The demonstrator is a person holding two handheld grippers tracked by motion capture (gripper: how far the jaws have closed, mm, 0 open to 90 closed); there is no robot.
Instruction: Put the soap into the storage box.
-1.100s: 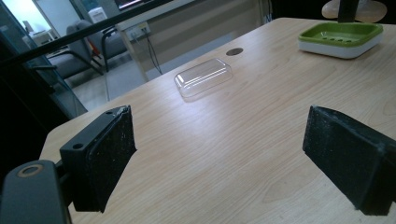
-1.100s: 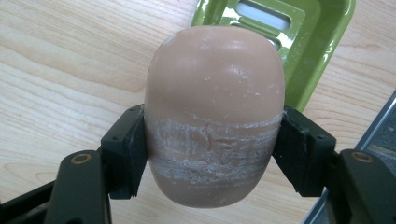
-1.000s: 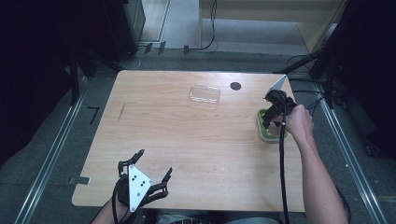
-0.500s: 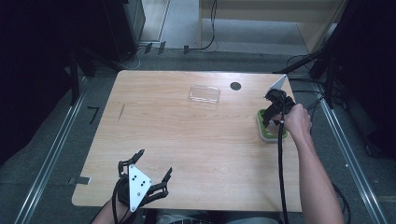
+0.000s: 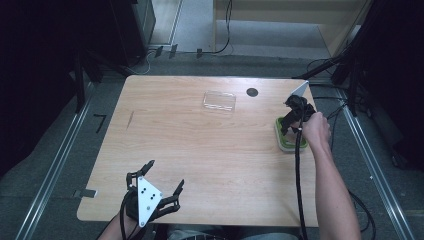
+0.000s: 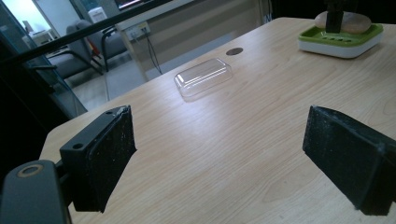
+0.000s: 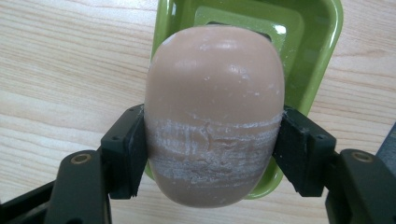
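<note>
A peach-coloured oval bar of soap (image 7: 215, 93) sits between the pads of my right gripper (image 7: 212, 154), which is shut on it, the pads pressing its scuffed lower half. Right under it is a green soap dish with a white base (image 7: 322, 56), near the table's right edge (image 5: 291, 144). Whether the soap touches the dish I cannot tell. In the left gripper view the soap (image 6: 352, 22) shows just over the dish (image 6: 343, 44). My left gripper (image 5: 165, 174) rests at the table's front left, open and holding nothing (image 6: 219, 154).
A clear plastic lid (image 5: 219, 100) lies at the back middle of the wooden table (image 5: 210, 150), with a dark round hole (image 5: 252, 92) to its right. The right gripper's cable (image 5: 299, 190) trails along the forearm. Dark floor and metal rails surround the table.
My right gripper has sunk a little toward the green dish with the soap still in it. The left gripper has stayed put.
</note>
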